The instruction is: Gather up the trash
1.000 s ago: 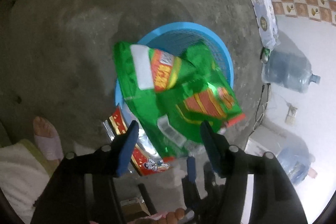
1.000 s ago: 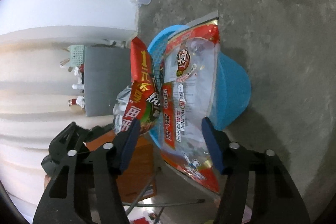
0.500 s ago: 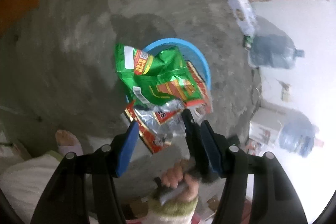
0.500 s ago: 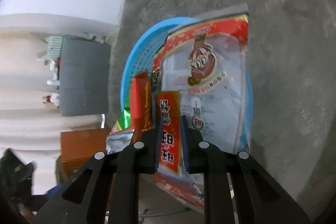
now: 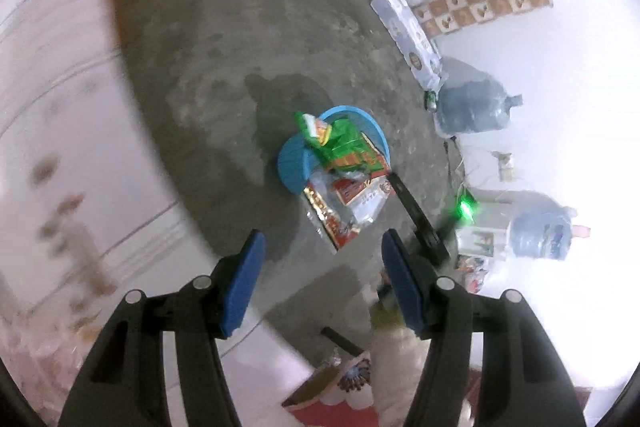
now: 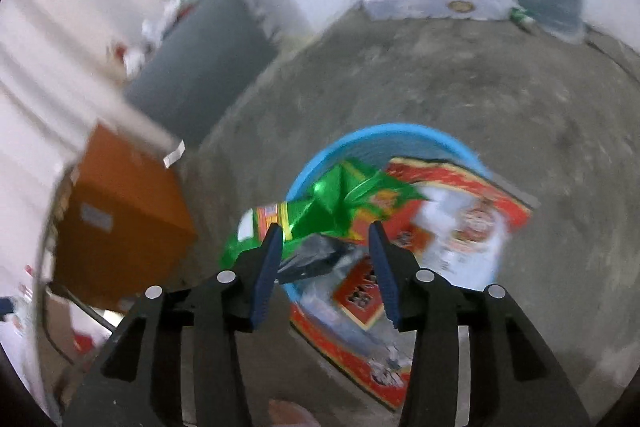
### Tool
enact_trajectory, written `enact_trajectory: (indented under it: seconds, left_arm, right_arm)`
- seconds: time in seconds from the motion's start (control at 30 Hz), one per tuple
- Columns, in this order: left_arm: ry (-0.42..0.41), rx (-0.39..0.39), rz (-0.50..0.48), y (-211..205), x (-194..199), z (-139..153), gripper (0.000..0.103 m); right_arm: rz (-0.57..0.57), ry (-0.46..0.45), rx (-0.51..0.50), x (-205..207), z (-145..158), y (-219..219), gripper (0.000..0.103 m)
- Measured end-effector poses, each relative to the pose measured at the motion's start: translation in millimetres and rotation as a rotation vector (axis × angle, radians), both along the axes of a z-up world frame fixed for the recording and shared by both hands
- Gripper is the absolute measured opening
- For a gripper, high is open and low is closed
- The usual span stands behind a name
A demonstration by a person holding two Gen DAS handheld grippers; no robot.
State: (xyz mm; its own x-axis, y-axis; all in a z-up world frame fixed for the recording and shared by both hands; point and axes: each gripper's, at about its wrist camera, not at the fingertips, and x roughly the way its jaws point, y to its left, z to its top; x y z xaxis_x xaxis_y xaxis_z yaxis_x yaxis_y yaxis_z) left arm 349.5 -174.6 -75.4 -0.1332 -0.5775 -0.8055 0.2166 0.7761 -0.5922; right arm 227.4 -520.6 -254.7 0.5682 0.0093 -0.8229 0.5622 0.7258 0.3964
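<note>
Left wrist: left gripper (image 5: 320,279) high above basket (image 5: 294,167), jaws apart | right gripper (image 6: 324,263) nearer, jaws apart, empty

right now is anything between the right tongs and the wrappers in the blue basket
Nothing visible. The right tongs are open just above the green wrapper and the red and clear wrapper, both of which stick out over the rim of the blue basket.
</note>
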Motion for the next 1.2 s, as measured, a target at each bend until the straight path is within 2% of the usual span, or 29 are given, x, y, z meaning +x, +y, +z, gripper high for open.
enact_trajectory:
  seconds: [0.07,0.1,0.17,0.23,0.33,0.43,0.7,0.87,0.97,1.0,1.03,1.1,1.2]
  left_arm:
    - [0.002,-0.031,0.041,34,-8,4,0.059]
    - [-0.001,-0.044,0.063,47,-12,6,0.059]
    - [-0.015,-0.058,0.099,69,-16,11,0.059]
    - [-0.031,-0.063,0.145,93,-20,17,0.059]
    - [-0.033,-0.077,0.212,123,-24,22,0.059]
    - [-0.038,-0.069,0.271,144,-27,24,0.059]
    - [-0.024,-0.051,0.325,168,-32,20,0.059]
    - [-0.015,-0.031,0.352,184,-32,18,0.059]
    - [-0.006,-0.016,0.377,195,-30,16,0.059]
    - [-0.003,-0.016,0.380,196,-30,15,0.059]
    - [-0.003,-0.018,0.383,198,-31,15,0.059]
    - [-0.006,-0.020,0.383,201,-29,15,0.059]
    - [-0.017,-0.031,0.383,203,-30,16,0.059]
  right_arm:
    - [0.001,0.126,0.033,18,-39,0,0.043]
    - [-0.007,0.173,0.046,25,-59,-3,0.040]
    - [-0.011,0.234,0.050,30,-85,-6,0.032]
    - [-0.003,0.275,0.059,36,-107,-8,0.031]
    - [0.023,0.307,0.032,47,-121,-9,0.031]
    - [0.023,0.353,0.086,56,-141,-17,0.029]
    - [-0.047,0.471,0.168,82,-182,-49,0.029]
    - [-0.113,0.492,0.206,87,-198,-67,0.029]
    - [-0.172,0.607,0.194,79,-212,-77,0.030]
    - [-0.182,0.609,0.191,77,-210,-79,0.030]
    - [-0.199,0.577,0.182,73,-201,-81,0.031]
    - [-0.201,0.539,0.164,68,-186,-78,0.040]
    - [-0.190,0.486,0.106,62,-152,-76,0.047]
